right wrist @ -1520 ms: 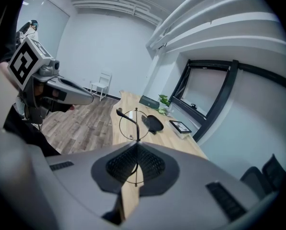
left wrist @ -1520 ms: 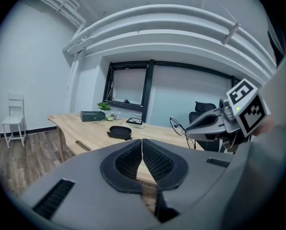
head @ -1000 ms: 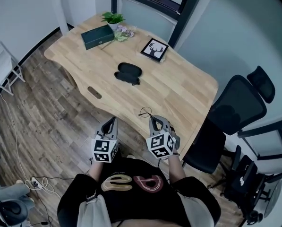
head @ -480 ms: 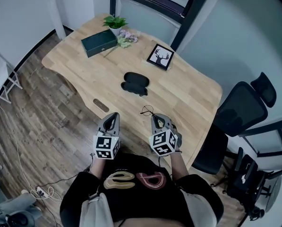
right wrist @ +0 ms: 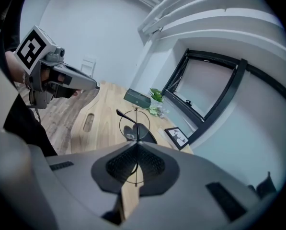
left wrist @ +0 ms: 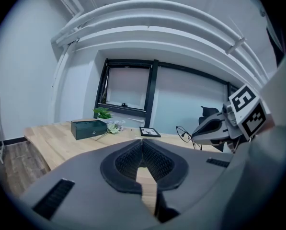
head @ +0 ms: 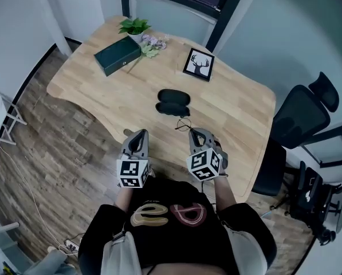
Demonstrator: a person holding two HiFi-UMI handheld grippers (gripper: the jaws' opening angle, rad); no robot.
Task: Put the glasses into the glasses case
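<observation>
Change: both grippers have come forward from the table's near edge, and the glasses now hang much closer to the case than a second ago.
Glasses: thin round wire frame, held upright in the air above the tabletop, just short of the case; one temple sticks out to the side.
Right gripper: pads pressed together on the wire frame, pinching it at a lens rim; it points down toward the table.
Glasses case: dark, lying open in two lobes on the middle of the table, just beyond the glasses and apart from them.
Left gripper: tips closed against each other with nothing between them; it hovers beside the right gripper, near the table's near edge.
Table: pale wood with a curved edge.
Far end: a dark green box, a small plant and a deer picture.
Right side: a black office chair beside the table.
</observation>
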